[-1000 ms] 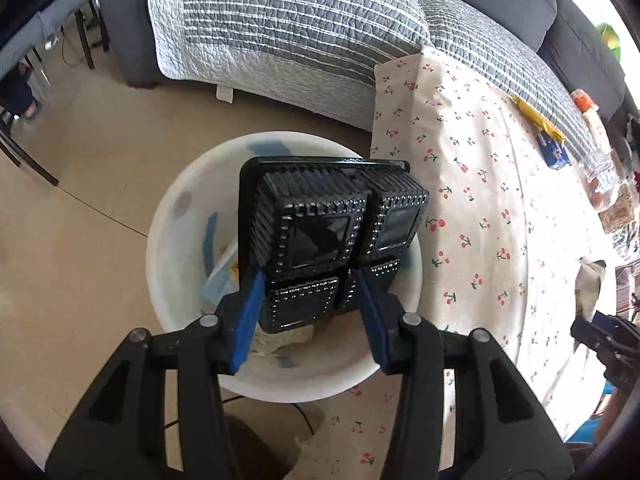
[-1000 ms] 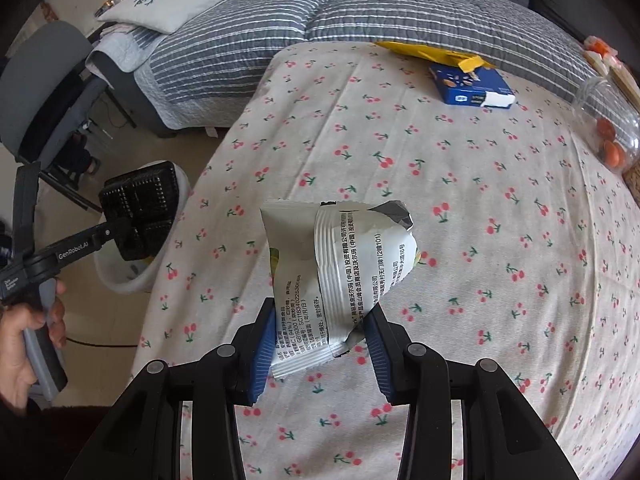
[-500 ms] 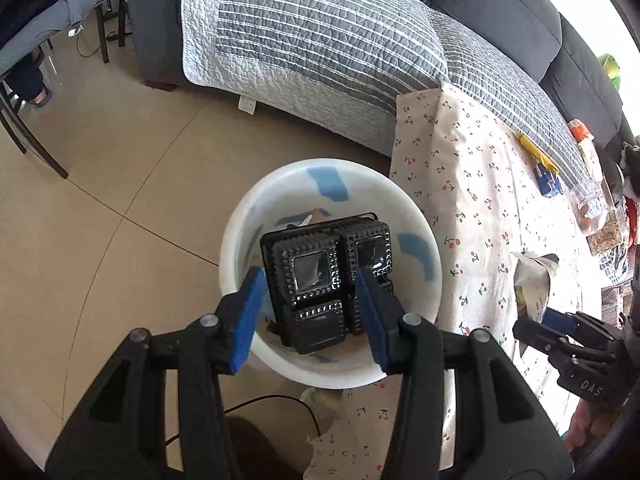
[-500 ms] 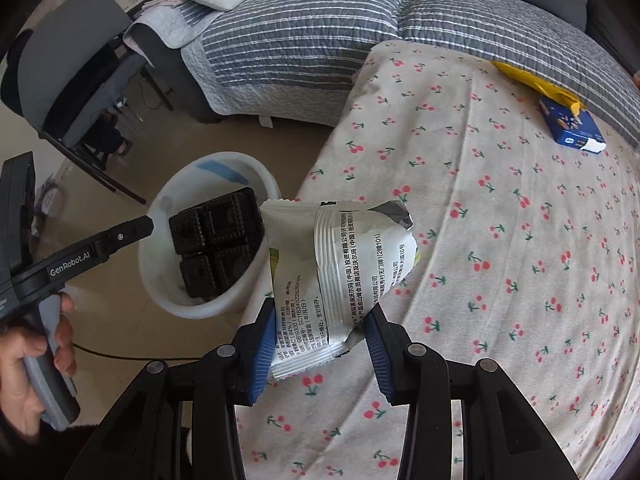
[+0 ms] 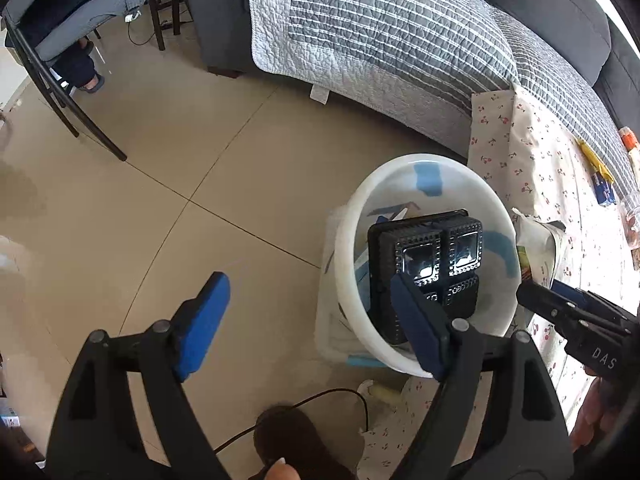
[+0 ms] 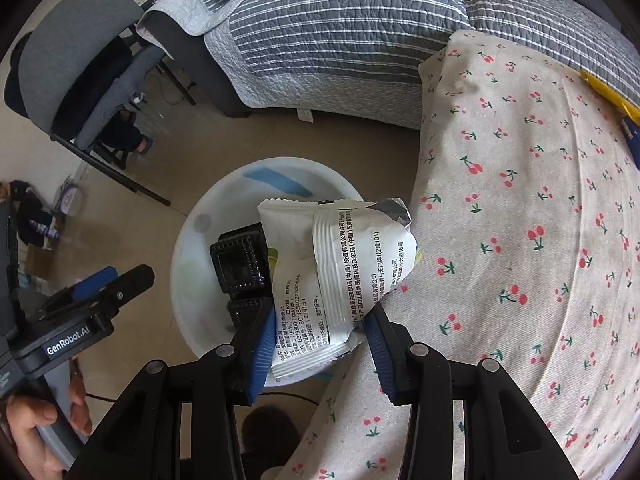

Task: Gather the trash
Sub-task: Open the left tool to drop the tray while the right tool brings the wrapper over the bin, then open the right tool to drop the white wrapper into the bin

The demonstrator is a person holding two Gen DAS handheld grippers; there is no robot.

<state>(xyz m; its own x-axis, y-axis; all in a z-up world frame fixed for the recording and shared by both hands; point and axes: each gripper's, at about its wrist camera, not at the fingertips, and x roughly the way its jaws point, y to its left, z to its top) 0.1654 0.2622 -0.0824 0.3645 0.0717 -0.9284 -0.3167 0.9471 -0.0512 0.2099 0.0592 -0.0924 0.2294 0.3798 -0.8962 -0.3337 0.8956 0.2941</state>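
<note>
A black plastic food tray (image 5: 426, 260) lies inside the white round bin (image 5: 352, 240) on the floor beside the table. My left gripper (image 5: 304, 320) is open and empty, to the left of the bin and above its near rim. My right gripper (image 6: 320, 336) is shut on a white crumpled snack bag (image 6: 340, 264) and holds it above the bin (image 6: 192, 264), over its table-side rim. The black tray (image 6: 240, 264) shows in the right wrist view partly behind the bag.
The cherry-print tablecloth (image 6: 520, 240) covers the table right of the bin. A sofa with a grey striped quilt (image 5: 400, 40) stands behind. A grey chair (image 6: 80, 80) stands at the left. A yellow wrapper and a blue box (image 5: 604, 192) lie on the far table. A cable (image 5: 320, 396) runs on the floor.
My left gripper has opened, let the black tray drop into the bin, and drawn back to the left. My right gripper has carried the snack bag from over the table to above the bin.
</note>
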